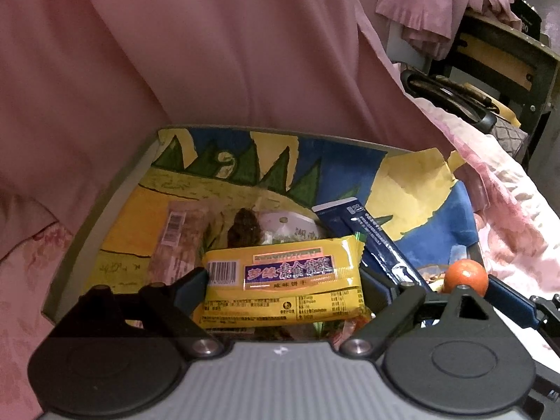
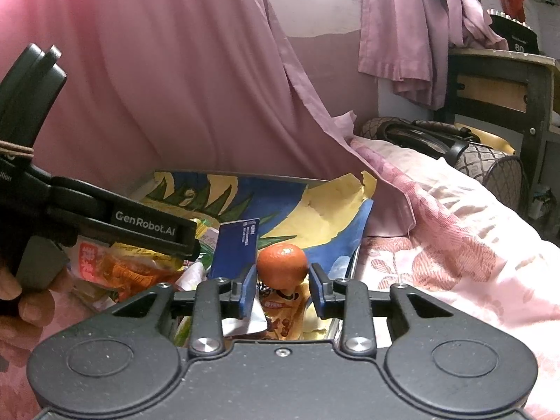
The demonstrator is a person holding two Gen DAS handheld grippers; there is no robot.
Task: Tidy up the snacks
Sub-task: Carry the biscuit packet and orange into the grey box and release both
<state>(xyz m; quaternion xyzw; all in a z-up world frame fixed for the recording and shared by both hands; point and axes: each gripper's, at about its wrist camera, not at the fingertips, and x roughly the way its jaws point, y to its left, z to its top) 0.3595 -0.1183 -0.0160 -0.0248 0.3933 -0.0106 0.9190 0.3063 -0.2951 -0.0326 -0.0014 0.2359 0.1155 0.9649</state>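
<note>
**Two grips, two ways to lose them**

The left gripper (image 1: 283,280) holds a yellow biscuit packet (image 1: 283,280) by its short ends, the jaws closed on the wrapper just above the snack pile. The right gripper (image 2: 282,280) is pinched narrow on a small orange fruit (image 2: 282,266) — likely a mandarin — with a pad against each side of it. Both hang over a tray (image 1: 87,231) lined with a bright painted sheet, which rests on pink floral bedding (image 2: 455,245). In the tray lie a dark blue sachet (image 1: 371,241), a clear-wrapped bar (image 1: 178,241), a round white packet (image 1: 290,227) and, seen from the right wrist, a red-orange snack bag (image 2: 122,269) and a brown printed pouch (image 2: 280,318).

The fruit looks like the weaker hold. It is round and smooth, and the pads meet it low on its sides, so a slight easing of the jaws or a quick tilt could roll it out — onto the soft bedding, where it would run away from the tray. Squeezing harder risks bruising it.

The packet is slick film held end to end; it may bow and slip free, or its biscuits may crack under the pressure.

The two grippers also sit close together, the fruit just beside the left gripper's outer finger, so moving either one sideways could knock the other's load. The tray on bedding may tip if pressed at its rim.
</note>
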